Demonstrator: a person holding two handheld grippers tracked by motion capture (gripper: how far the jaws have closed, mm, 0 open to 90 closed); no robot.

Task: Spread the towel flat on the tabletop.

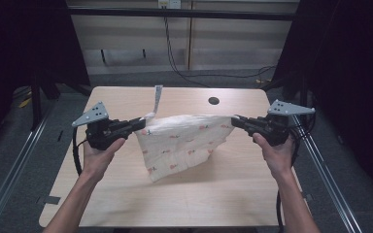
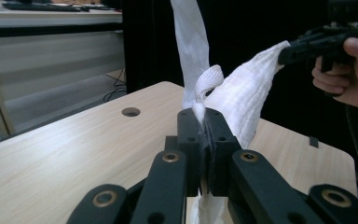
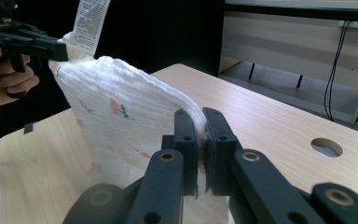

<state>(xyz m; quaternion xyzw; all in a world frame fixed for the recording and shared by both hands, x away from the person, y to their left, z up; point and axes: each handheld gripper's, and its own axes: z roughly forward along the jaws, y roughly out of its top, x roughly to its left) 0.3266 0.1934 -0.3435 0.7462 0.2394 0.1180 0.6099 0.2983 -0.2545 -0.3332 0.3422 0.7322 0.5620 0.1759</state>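
Black fingers of both grippers clenched on soft waffle-textured white cloth (image 1: 184, 143), hanging taut.

Between the two grippers hangs a white cloth (image 1: 182, 143), soft and crinkled, a rough woven weave with small printed motifs. Above the left gripper (image 2: 204, 123) a smooth, papery care label (image 1: 158, 95) stands up from it. Both grippers are matt black plastic; the right gripper (image 3: 200, 122) shows brassy metal pivot pins. Below them, the table (image 1: 126, 199) is pale wood-grain, smooth, lightly sheened.
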